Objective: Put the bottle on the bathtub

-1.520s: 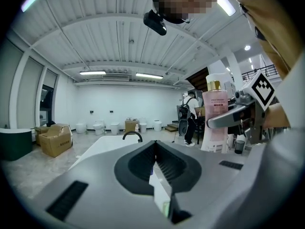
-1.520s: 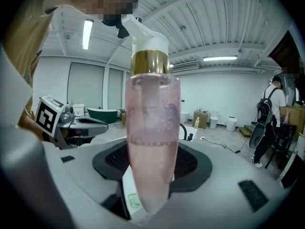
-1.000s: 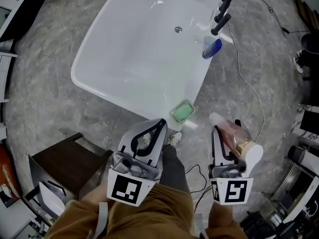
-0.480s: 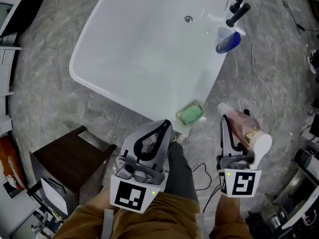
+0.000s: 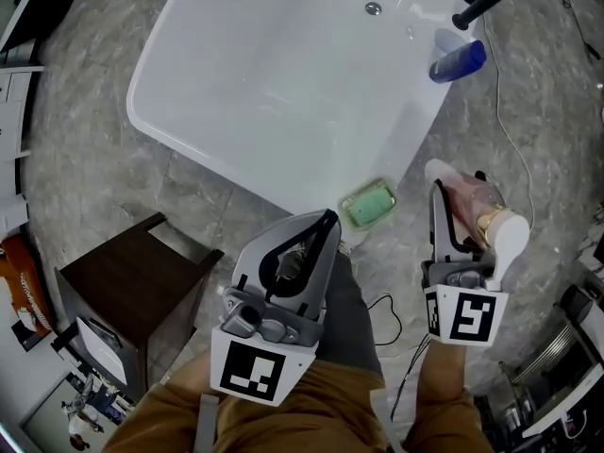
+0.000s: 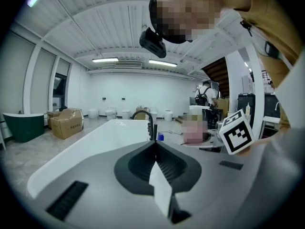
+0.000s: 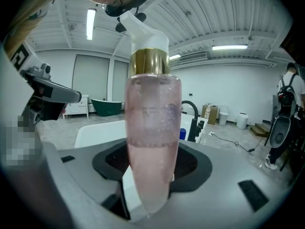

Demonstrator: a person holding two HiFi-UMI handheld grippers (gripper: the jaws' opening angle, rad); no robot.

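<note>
A pink bottle (image 5: 472, 200) with a gold collar and a white pump stands upright between the jaws of my right gripper (image 5: 457, 198), which is shut on it. This happens over the stone floor, right of the tub's near corner. In the right gripper view the bottle (image 7: 151, 137) fills the middle, with the white bathtub (image 7: 102, 127) beyond it. The bathtub (image 5: 156, 111) takes up the top of the head view. My left gripper (image 5: 326, 223) hangs in front of the tub's near rim, shut and holding nothing; its tips (image 6: 155, 144) meet in the left gripper view.
A green soap dish (image 5: 367, 205) rests on the tub's near rim. A blue bottle (image 5: 459, 61) lies by the black faucet (image 5: 479, 0). A dark wooden stool (image 5: 127, 295) stands at the left. A cable (image 5: 514, 154) runs along the floor at the right.
The tub has slid toward the top of the head view. Both grippers sit lower and a little further right in it. The bottle stays in the right gripper's grip.
</note>
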